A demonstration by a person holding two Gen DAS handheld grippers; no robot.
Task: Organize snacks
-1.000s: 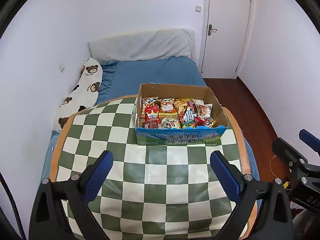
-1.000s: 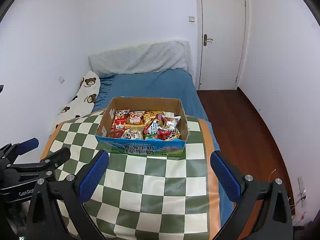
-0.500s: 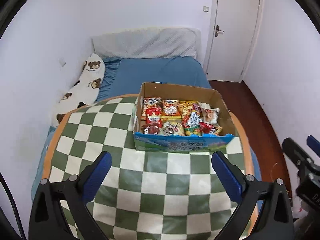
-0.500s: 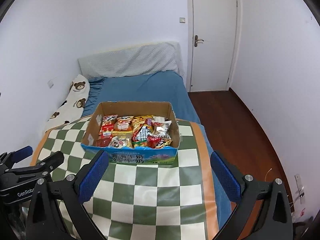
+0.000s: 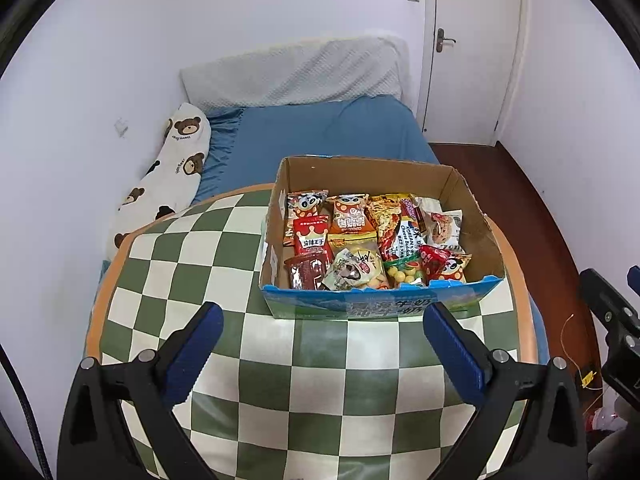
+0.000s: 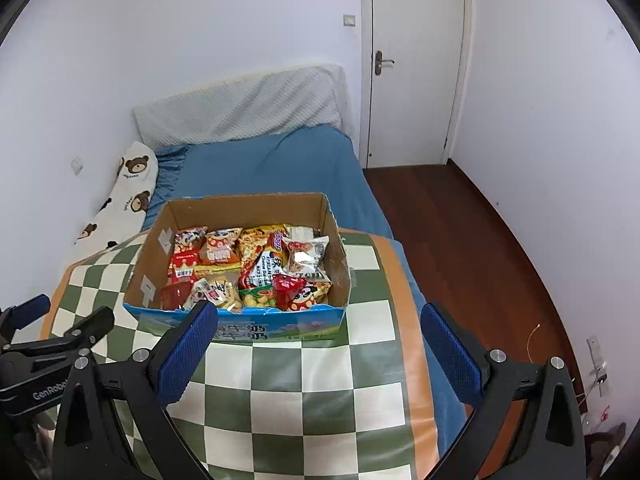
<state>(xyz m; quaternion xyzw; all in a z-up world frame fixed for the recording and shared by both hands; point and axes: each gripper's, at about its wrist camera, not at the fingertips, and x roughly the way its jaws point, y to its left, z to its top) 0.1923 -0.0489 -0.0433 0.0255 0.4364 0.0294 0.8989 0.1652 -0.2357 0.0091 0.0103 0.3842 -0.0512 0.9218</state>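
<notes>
Snacks (image 5: 372,240) packed in the cardboard box (image 5: 472,208) on the checkered surface (image 5: 320,392) — none loose outside it.

Fits either a finished tidy-up or a full box awaiting sorting. Left gripper (image 5: 324,344) and right gripper (image 6: 320,344) both with jaws spread wide, holding nothing, short of the box. Readable — "Korean Cheese Buldak" on one packet (image 5: 410,236); Chinese milk lettering on the box front.

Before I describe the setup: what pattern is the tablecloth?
Green-and-cream checks with an orange border on the tablecloth, clearest in the left wrist view.
</notes>
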